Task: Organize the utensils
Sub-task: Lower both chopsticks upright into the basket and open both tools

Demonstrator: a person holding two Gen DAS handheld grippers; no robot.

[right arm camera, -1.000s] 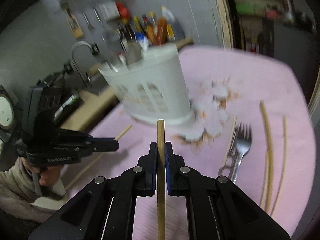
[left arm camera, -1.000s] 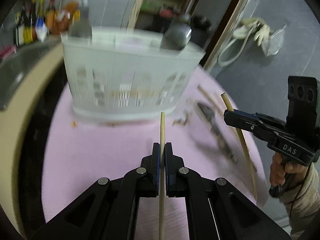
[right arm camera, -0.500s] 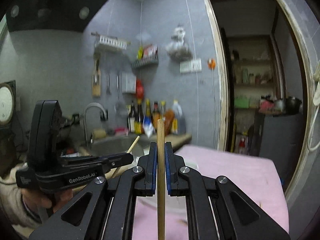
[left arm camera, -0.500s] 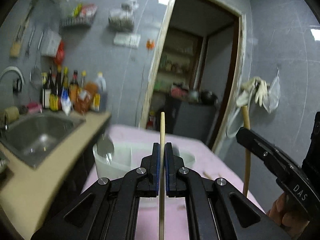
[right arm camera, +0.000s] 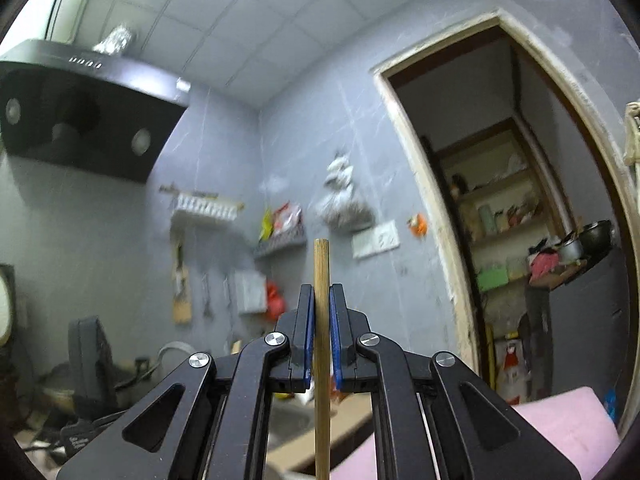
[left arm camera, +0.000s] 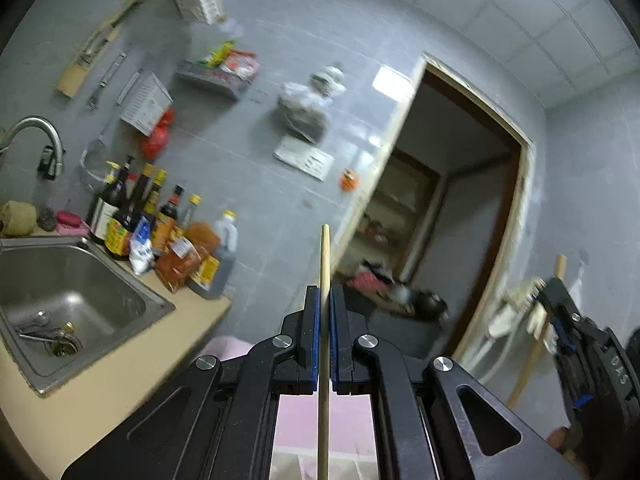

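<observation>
My left gripper point(left arm camera: 324, 292) is shut on a pale wooden chopstick point(left arm camera: 324, 264) that stands up between its pads. My right gripper point(right arm camera: 321, 290) is shut on a darker wooden chopstick point(right arm camera: 321, 272). Both point up at the walls and ceiling. In the left wrist view the right gripper point(left arm camera: 560, 300) shows at the right edge with its chopstick point(left arm camera: 536, 344). In the right wrist view the left gripper's body point(right arm camera: 86, 364) shows at the lower left. The white utensil basket and the other utensils are out of view.
A steel sink point(left arm camera: 60, 300) with a tap point(left arm camera: 36, 136) and several sauce bottles point(left arm camera: 160, 232) stand on the counter at left. A pink mat point(right arm camera: 560, 428) lies low in view. A doorway point(right arm camera: 520, 220) is on the right, a range hood point(right arm camera: 80, 120) at upper left.
Both grippers have tilted upward, still holding their chopsticks. The white basket, fork and loose chopsticks on the pink mat have dropped out of view.
</observation>
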